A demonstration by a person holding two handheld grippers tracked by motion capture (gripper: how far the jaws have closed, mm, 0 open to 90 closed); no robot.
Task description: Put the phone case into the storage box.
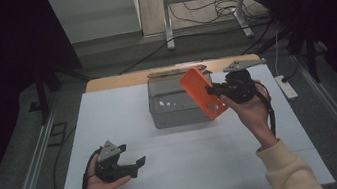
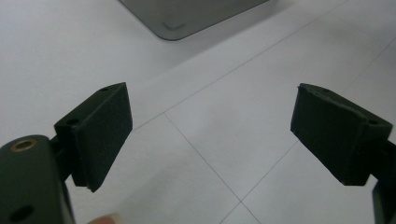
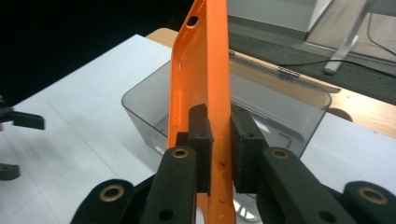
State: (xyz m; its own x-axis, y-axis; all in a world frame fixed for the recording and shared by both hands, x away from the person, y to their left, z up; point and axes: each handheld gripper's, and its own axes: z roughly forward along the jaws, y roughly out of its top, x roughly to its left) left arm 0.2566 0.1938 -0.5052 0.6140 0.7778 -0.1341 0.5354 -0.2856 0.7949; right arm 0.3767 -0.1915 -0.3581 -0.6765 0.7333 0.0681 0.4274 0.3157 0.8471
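Right tongs pinching orange phone case above grey bin; left tongs spread.

The left tongs (image 1: 134, 166) sit nearest the person, low over the white tabletop (image 1: 108, 113), jaws spread wide with nothing between them; in the left gripper view only bare tabletop lies between the pads. Farther out, the right tongs (image 3: 219, 149) are pressed onto the orange phone case (image 3: 201, 70), one pad on each face near its lower end. The case stands on edge, rising beyond the pads, with its side buttons facing the camera. Directly behind and below the case sits the translucent grey bin (image 1: 173, 109), its lid (image 1: 173, 72) hinged open at the far side. The bin lies well ahead of the left tongs.
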